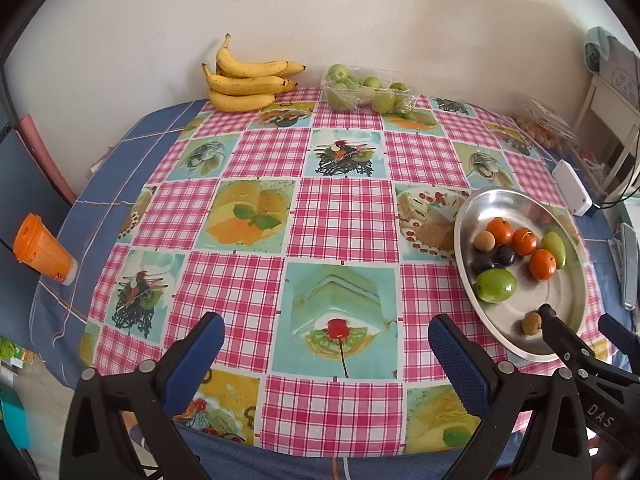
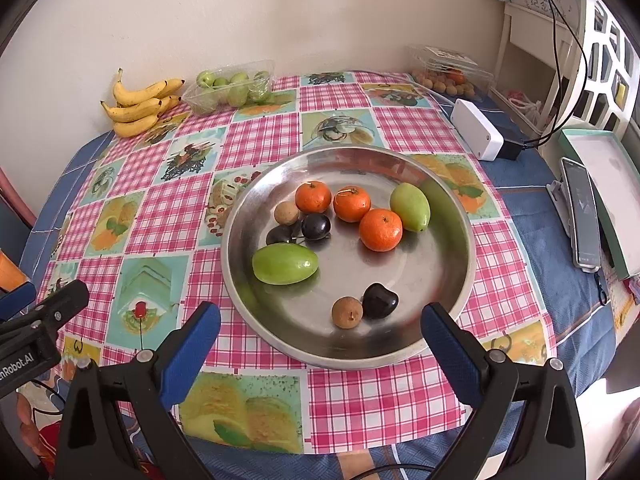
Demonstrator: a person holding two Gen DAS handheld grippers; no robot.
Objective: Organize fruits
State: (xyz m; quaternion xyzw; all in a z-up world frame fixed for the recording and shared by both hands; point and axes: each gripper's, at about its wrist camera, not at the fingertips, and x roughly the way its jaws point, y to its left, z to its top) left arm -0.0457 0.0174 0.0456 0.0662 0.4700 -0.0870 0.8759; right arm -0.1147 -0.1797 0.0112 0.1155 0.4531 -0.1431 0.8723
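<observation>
A steel plate sits on the checked tablecloth and holds three small oranges, two green fruits, two brown longans and dark cherries. The plate also shows in the left wrist view at the right. My right gripper is open and empty, just before the plate's near rim. My left gripper is open and empty over the tablecloth, left of the plate. A banana bunch and a clear tray of green fruits lie at the far edge.
An orange cup stands at the left table edge. A white box, a phone on a stand, a teal-rimmed box and a clear box of longans sit to the right.
</observation>
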